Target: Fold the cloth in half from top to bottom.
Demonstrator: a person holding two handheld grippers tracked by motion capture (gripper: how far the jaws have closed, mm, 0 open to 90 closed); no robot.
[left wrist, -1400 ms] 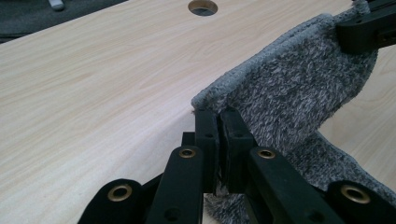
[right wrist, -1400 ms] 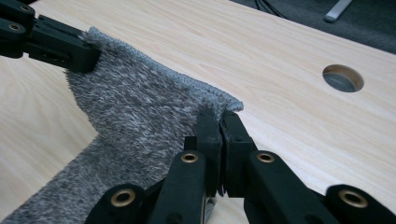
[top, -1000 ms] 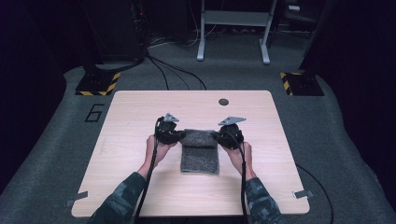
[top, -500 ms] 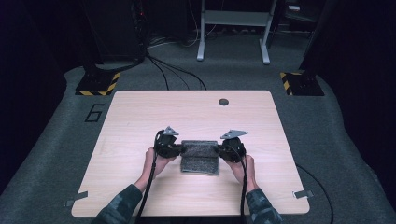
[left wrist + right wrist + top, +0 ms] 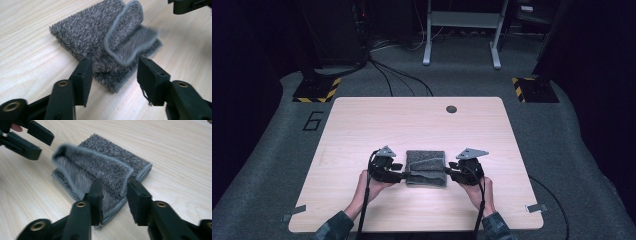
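Grey folded cloth (image 5: 426, 168) | left hand-held gripper (image 5: 112, 72) wide apart | right hand-held gripper (image 5: 114, 192) straddling flap

Both tools (image 5: 404, 175) (image 5: 447, 175) apparently open, facing inward

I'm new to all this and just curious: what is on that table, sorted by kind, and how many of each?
Grey fuzzy cloth: 1
Handheld black grippers: 2, the left gripper and the right gripper
Small dark round spot at the table's far edge: 1
Total: 4
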